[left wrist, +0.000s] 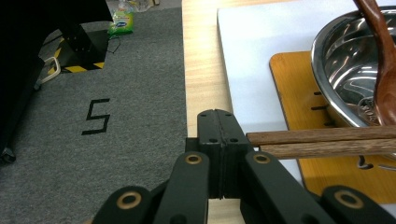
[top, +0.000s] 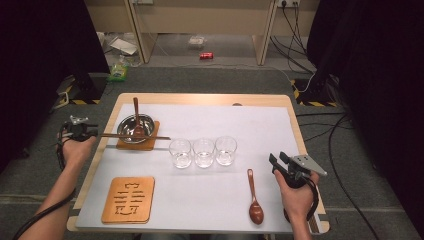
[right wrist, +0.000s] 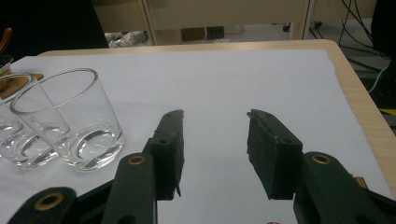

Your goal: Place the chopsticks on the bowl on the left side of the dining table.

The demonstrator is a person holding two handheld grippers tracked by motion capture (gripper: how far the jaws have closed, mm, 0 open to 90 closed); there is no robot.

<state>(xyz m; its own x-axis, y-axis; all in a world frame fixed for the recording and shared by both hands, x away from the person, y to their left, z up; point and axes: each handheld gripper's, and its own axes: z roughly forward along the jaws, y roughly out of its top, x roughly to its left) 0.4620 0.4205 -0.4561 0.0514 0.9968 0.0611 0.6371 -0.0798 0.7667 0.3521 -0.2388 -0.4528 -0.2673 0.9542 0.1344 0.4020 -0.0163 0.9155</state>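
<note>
Left gripper point(left wrist: 218, 135) at the table's left edge, jaws pressed together with nothing between the pads. The chopsticks point(left wrist: 322, 142) lie just beside its tips, across the steel bowl point(left wrist: 343, 70) and wooden coaster point(left wrist: 299, 93); contact with the jaws is hard to make out. Their far ends are cut off in the left gripper view. A brown spoon point(left wrist: 385, 60) stands in the bowl, its handle cropped.

Right gripper point(right wrist: 215, 135) hovers over the white mat point(right wrist: 210, 79), jaws apart and empty. Three glasses point(top: 202, 151) in a row; a second spoon point(top: 255, 202) lies near the right hand point(top: 297, 192).
</note>
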